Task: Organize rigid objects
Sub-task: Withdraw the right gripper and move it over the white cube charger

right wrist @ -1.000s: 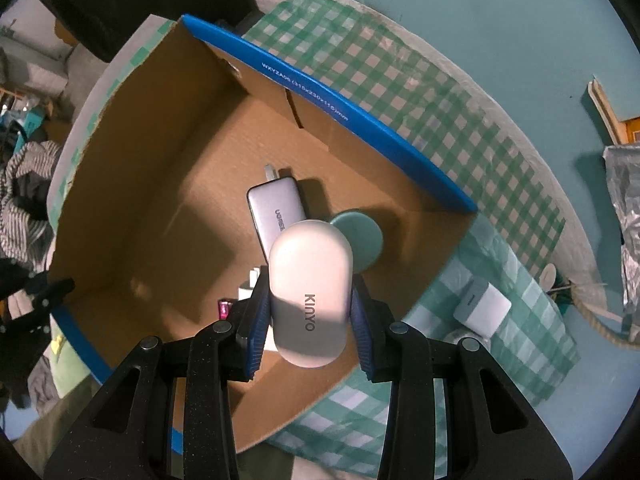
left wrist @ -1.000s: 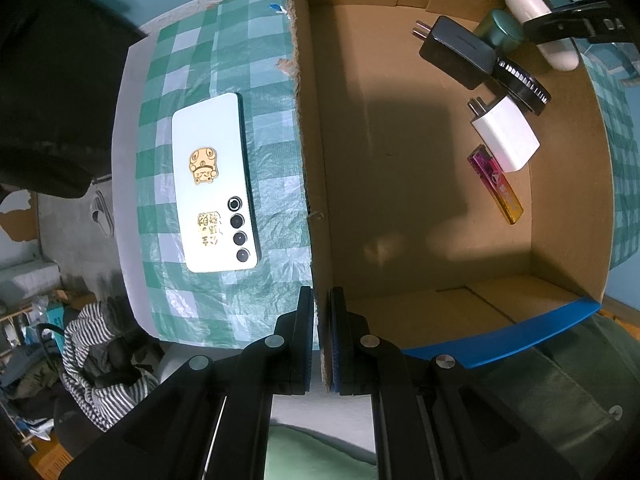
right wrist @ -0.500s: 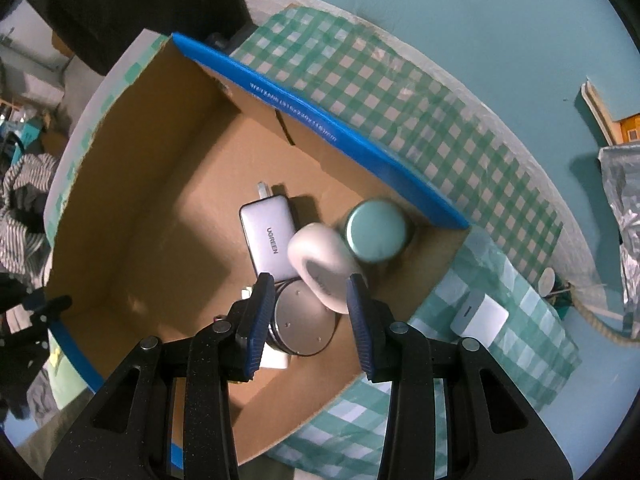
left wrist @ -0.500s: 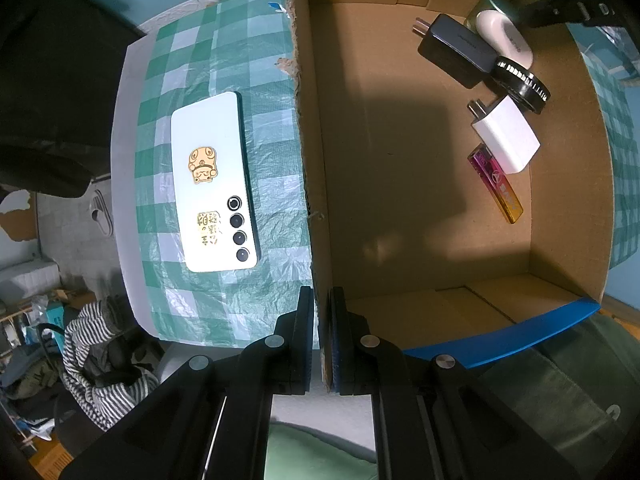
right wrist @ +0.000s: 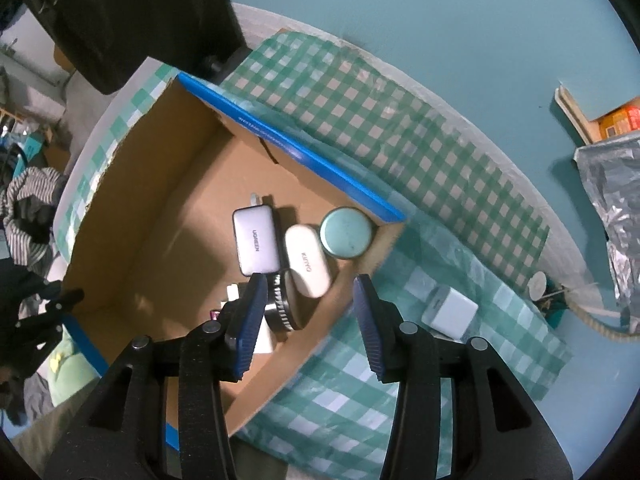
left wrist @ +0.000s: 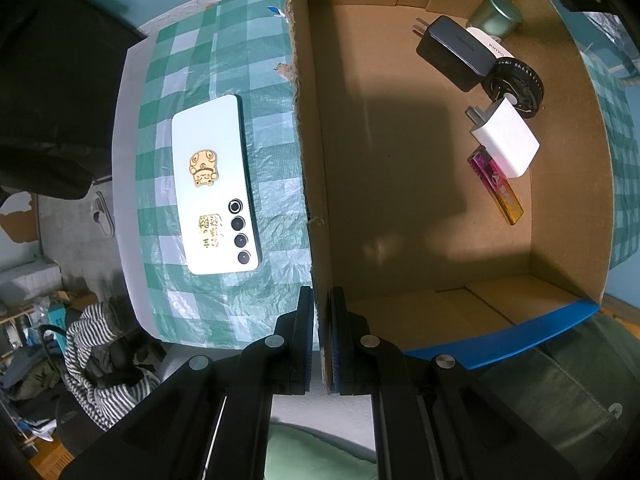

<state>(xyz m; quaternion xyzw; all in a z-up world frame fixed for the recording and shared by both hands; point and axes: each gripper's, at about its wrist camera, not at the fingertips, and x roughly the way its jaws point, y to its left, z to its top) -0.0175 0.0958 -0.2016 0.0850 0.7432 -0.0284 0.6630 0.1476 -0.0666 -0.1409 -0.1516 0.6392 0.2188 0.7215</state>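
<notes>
My left gripper is shut on the near wall of the cardboard box. Inside the box lie a dark charger, a white oval case, a teal tin, a black round part, a white charger and a pink lighter. My right gripper hangs above the white oval case, its jaws opening with nothing held between them. The case rests between the grey charger and the tin.
A white phone lies face down on the green checked cloth left of the box. Another white charger sits on the cloth outside the box's blue rim. A crinkled foil bag is at the far right.
The right gripper let go of the white oval case, which now lies in the box beside the tin. That gripper rose and its jaws widened. The left gripper kept still.
</notes>
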